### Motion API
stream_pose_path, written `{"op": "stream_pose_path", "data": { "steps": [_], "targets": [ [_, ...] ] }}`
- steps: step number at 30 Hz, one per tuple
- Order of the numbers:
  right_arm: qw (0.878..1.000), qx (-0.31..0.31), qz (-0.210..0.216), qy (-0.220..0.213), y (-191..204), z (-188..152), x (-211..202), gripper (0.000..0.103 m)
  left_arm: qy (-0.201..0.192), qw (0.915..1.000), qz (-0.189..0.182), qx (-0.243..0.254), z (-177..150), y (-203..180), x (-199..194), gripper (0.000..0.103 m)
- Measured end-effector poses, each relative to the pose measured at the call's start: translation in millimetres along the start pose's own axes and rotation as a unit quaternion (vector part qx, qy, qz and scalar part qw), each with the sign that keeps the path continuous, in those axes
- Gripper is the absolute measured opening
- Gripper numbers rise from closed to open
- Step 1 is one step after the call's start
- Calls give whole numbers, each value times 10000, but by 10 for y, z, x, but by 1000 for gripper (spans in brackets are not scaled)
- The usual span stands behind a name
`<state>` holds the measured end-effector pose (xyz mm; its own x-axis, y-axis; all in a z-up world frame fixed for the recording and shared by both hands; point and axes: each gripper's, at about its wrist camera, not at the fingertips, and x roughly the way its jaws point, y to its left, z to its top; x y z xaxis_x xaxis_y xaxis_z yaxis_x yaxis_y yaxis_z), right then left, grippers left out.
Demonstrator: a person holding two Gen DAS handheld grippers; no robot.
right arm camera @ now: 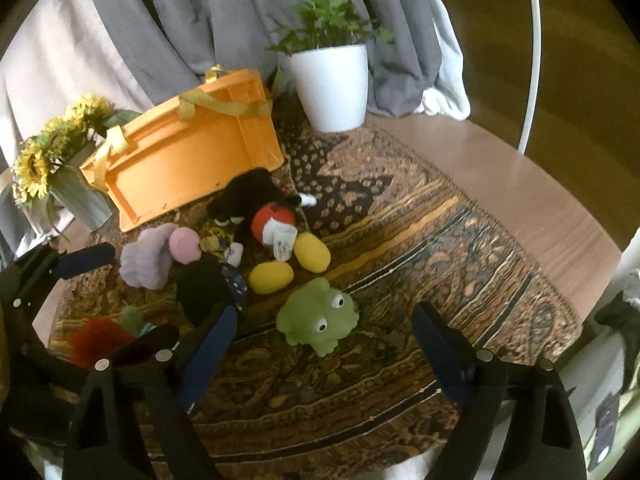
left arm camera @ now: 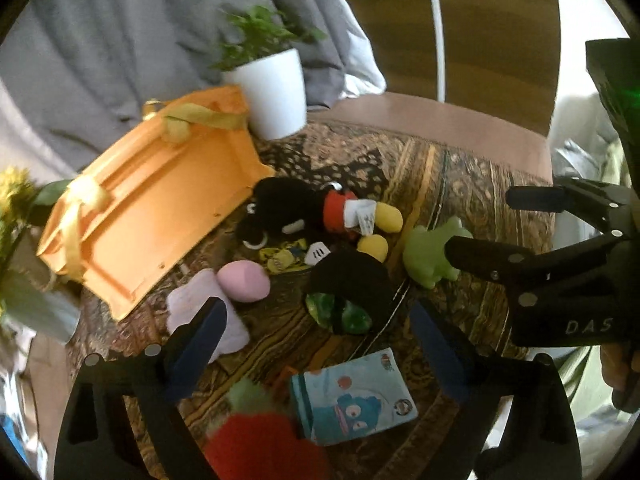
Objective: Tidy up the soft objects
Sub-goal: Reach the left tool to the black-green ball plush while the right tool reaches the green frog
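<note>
The crate (right arm camera: 192, 160) is orange with yellow ribbons (right arm camera: 224, 106). The frog (right arm camera: 316, 316) is pale green, the egg (right arm camera: 184, 245) pink, the pot (right arm camera: 332, 84) white. The mouse (right arm camera: 264, 208) is black, with red shorts and yellow shoes. The cloth (right arm camera: 400, 240) has a brown-gold paisley pattern with black stripes.

Round wooden bench (right arm camera: 500, 184) under a patterned brown cloth (right arm camera: 400, 248). Grey curtains (right arm camera: 208, 20) behind, dark wood panel (left arm camera: 492, 32) to the right crossed by a white curved tube (left arm camera: 438, 28). Soft daylight, potted plant (right arm camera: 332, 80), sunflowers (right arm camera: 36, 168) at left.
</note>
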<state>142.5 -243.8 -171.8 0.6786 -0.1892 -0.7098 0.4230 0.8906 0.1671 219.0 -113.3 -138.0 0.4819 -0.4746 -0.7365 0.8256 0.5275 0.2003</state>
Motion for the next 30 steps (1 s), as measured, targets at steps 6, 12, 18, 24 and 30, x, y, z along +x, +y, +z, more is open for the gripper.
{"op": "stream_pose_path", "data": {
  "steps": [6,12,18,24,30],
  "targets": [
    [10000,-18,40,82,-26,-46,172,82,187,9986,-409,289,-15,-46,229,88],
    [9998,-29,136,110,-57,-41,293,74,285,9964,-622,502,-1,-83,388,85],
    [9994,-1,299,163,-77,-29,399,64,457,9940,-840,526,3,-84,541,80],
    [9984,133,475,264,-107,-27,465,63,540,9924,-1015,436,21,-78,624,74],
    [9976,152,597,306,-90,-32,485,53,554,9931,-970,348,29,-66,663,63]
  ]
}}
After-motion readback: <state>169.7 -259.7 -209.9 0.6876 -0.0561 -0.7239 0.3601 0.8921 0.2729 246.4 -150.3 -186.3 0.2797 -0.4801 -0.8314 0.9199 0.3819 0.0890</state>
